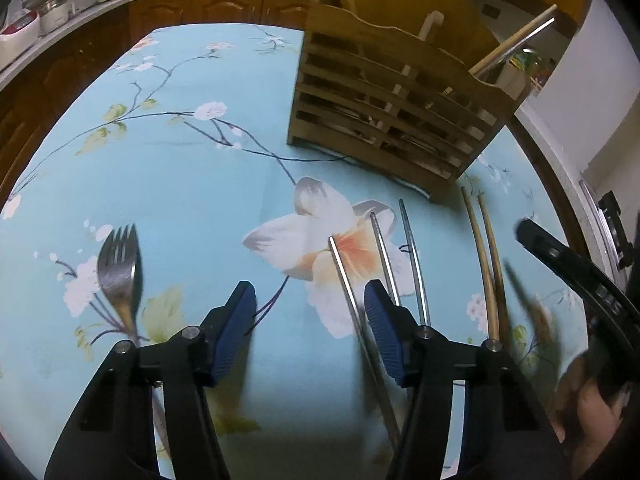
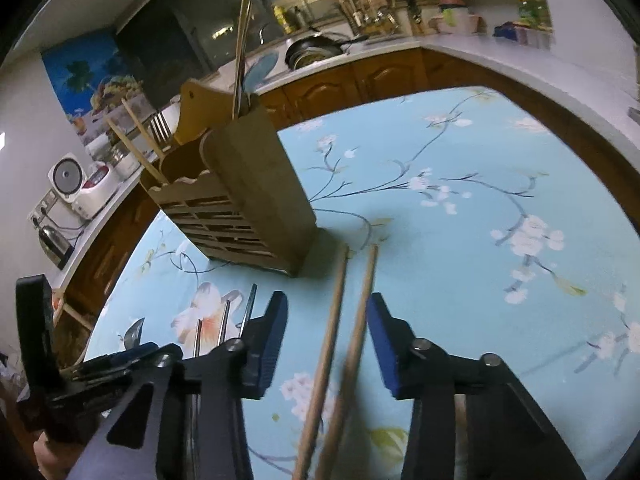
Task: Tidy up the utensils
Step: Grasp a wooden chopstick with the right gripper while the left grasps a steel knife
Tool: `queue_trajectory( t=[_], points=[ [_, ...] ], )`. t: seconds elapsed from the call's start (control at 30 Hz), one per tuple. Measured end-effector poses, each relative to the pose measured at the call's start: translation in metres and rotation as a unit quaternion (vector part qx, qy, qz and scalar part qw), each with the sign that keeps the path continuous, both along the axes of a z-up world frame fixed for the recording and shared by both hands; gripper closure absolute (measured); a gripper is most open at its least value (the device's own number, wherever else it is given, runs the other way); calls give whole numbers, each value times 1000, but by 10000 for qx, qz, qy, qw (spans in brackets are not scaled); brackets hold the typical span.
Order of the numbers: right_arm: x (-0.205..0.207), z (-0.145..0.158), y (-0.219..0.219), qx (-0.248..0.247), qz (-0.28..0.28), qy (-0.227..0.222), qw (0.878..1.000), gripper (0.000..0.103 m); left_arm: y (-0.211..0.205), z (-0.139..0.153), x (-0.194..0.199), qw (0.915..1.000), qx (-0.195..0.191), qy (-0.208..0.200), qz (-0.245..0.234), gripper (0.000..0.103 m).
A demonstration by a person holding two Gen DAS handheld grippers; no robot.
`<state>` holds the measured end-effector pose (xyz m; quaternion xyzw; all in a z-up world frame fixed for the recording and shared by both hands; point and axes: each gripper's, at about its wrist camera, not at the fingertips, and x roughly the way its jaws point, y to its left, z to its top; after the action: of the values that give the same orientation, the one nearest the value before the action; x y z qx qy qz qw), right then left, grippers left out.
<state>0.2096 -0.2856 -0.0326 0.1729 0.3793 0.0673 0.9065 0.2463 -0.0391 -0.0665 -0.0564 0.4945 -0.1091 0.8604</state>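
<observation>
In the left wrist view my left gripper (image 1: 310, 308) stands open over the blue floral tablecloth. Three metal chopsticks (image 1: 384, 256) lie by its right finger. The nearest one (image 1: 344, 276) runs just inside that pad, and the left pad is well clear of it. A metal fork (image 1: 120, 276) lies to the left. In the right wrist view my right gripper (image 2: 328, 316) is open, with two wooden chopsticks (image 2: 336, 312) lying between its jaws; no pad presses on them. A wooden slatted utensil holder (image 2: 240, 200) stands beyond, with chopsticks upright in it.
The holder (image 1: 400, 112) is at the back right of the table in the left wrist view, with the wooden chopsticks (image 1: 486, 264) below it. My left gripper (image 2: 120, 360) shows at the lower left of the right wrist view. Wooden cabinets and a cluttered counter (image 2: 400, 48) ring the table.
</observation>
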Motion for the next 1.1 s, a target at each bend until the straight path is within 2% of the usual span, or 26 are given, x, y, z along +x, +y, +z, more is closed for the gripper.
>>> queue_trajectory(
  t=[0.17,0.27,0.37,0.43,0.57,0.67,0.9,1.1],
  points=[
    [29,-13,10,-165,145,258,9994,69,-12,-5,11,9998,174,79,-116,53],
    [46,-24,13,-310,187,499,9981,74,-22,-6,16,9984,528,-32,-193,58],
    [54,-30,18,-596,209,557,9964,79,-28,-8,18,9966,767,-140,-271,73],
    [56,-29,18,-728,222,550,9956,83,-32,-8,17,9953,867,-240,-350,93],
    [56,-30,25,-1171,219,479,9917,93,-38,-8,14,9930,1030,-415,-390,96],
    [52,-30,22,-1109,238,473,9924,95,-31,-7,13,9950,848,-401,-344,98],
    [31,-20,7,-223,261,364,9987,98,-8,4,8,9991,131,-330,-248,103],
    [4,6,5,38,275,54,9996,98,1,18,-3,9985,-20,-436,-318,103]
  ],
)
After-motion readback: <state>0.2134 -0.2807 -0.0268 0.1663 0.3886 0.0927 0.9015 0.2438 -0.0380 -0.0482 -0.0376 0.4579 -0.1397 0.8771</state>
